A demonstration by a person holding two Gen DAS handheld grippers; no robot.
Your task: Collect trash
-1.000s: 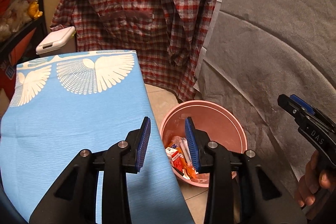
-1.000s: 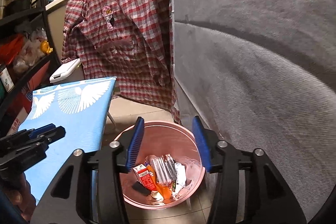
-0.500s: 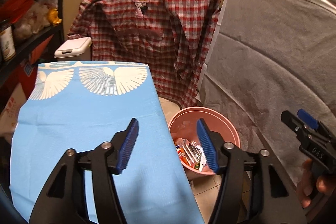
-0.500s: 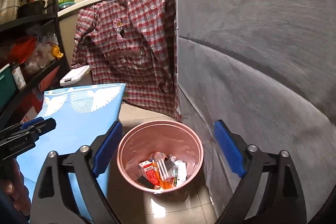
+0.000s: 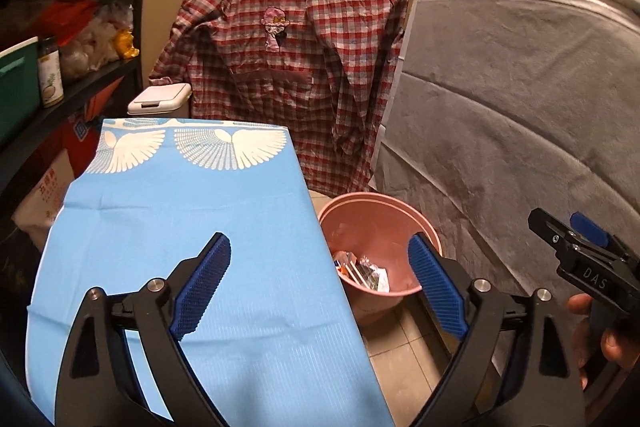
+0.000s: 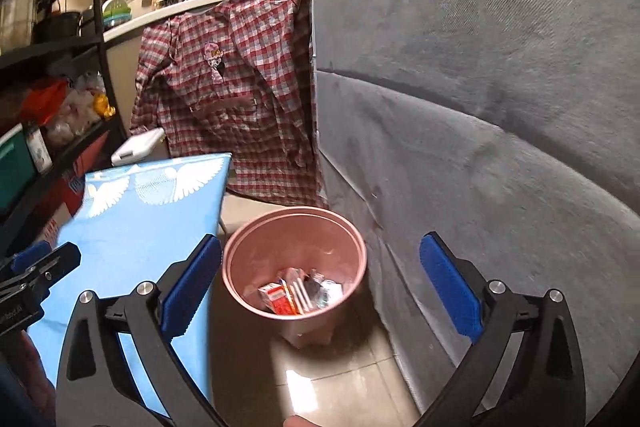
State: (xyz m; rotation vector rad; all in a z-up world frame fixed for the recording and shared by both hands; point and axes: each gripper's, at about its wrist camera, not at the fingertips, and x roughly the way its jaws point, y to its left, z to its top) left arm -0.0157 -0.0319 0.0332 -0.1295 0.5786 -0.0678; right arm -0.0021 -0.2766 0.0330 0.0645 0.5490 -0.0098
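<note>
A pink bin (image 5: 424, 227) stands on the tiled floor between the blue table (image 5: 200, 227) and a grey covered surface; it also shows in the right wrist view (image 6: 340, 227). Wrappers and a red-and-white carton (image 6: 280, 297) lie at its bottom, also seen in the left wrist view (image 5: 360, 269). My left gripper (image 5: 320, 285) is wide open and empty, above the table's right edge. My right gripper (image 6: 320, 285) is wide open and empty, above and in front of the bin. It also shows at the right in the left wrist view (image 5: 580, 251).
A red plaid shirt (image 5: 288, 67) hangs over a counter behind the bin. A grey cloth-covered surface (image 6: 500, 107) rises on the right. Dark shelves (image 5: 60, 67) with jars and bags stand on the left. A white lidded box (image 5: 160, 99) sits behind the table.
Both grippers have opened wide and pulled back and up from the bin. The bin now looks smaller and farther away in both views.
</note>
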